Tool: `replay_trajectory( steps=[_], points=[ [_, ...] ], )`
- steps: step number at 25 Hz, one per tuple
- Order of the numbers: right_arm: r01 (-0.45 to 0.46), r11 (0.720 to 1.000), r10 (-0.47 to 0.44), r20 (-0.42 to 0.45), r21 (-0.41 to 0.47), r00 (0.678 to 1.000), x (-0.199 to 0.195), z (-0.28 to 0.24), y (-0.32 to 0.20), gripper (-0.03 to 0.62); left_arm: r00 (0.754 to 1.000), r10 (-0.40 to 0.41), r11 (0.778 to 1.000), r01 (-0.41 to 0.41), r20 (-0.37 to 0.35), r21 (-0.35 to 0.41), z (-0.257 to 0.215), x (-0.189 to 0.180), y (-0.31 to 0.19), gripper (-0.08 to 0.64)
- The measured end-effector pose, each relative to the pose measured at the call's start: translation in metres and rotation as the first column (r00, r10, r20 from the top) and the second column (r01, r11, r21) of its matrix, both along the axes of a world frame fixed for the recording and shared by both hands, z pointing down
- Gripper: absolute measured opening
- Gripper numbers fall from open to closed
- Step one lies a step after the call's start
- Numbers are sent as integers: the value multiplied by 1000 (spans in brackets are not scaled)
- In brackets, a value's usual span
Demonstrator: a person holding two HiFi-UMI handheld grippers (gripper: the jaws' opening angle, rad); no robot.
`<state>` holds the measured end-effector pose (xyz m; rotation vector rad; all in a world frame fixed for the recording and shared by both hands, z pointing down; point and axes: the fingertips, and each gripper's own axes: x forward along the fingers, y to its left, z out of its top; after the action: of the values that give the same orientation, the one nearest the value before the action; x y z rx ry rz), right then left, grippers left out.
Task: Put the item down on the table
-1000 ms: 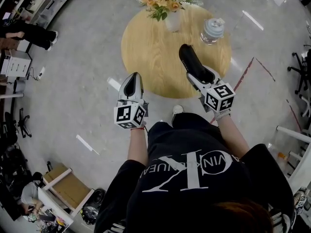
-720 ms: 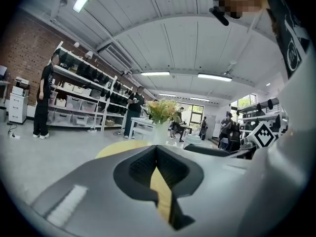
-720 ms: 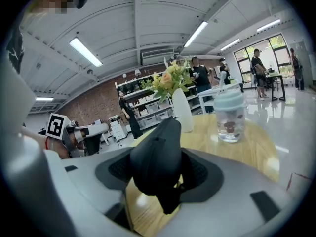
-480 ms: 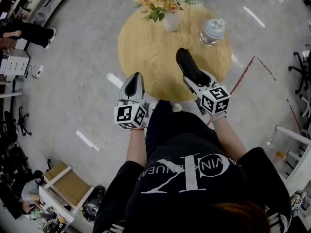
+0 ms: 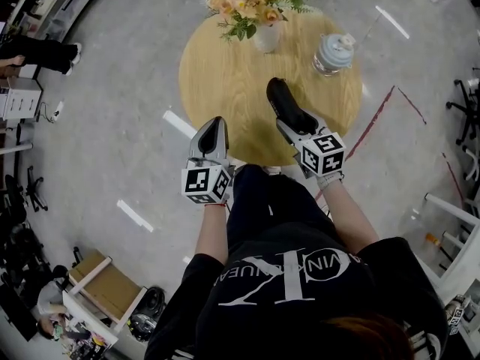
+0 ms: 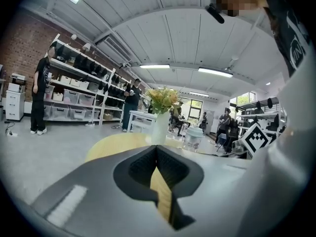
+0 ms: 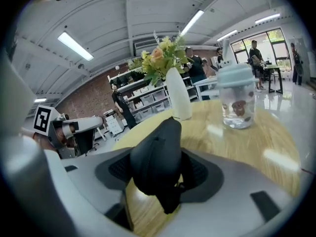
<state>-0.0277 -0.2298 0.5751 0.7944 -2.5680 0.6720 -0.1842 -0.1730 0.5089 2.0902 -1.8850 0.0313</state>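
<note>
Status: right gripper [image 5: 294, 124] clamped on black case [image 5: 282, 102], over near part of round wooden table [image 5: 225, 73], short of flower vase [image 5: 266, 34] and lidded jar [image 5: 332, 51]. I can't confirm touchdown. Left gripper [image 5: 211, 135] jaws together, empty, at table edge. My read: lowering and release not yet done.

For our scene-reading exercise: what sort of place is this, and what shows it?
Likely an open workshop or lab office: storage shelves with bins along a brick wall, a glossy grey floor, a round wooden table.
</note>
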Motion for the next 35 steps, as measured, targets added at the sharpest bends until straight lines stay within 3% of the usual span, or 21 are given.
replay_trajectory(
  steps=[24,35],
  points=[
    [52,998,-58,-176,-43,983,-24,33,-17,267,998,67,996,-66,1,-53,26,-6,-25,12],
    [14,999,-21,-176,-41,984,-24,30,-24,272,996,90,994,-90,-15,-53,26,-12,-32,12]
  ],
)
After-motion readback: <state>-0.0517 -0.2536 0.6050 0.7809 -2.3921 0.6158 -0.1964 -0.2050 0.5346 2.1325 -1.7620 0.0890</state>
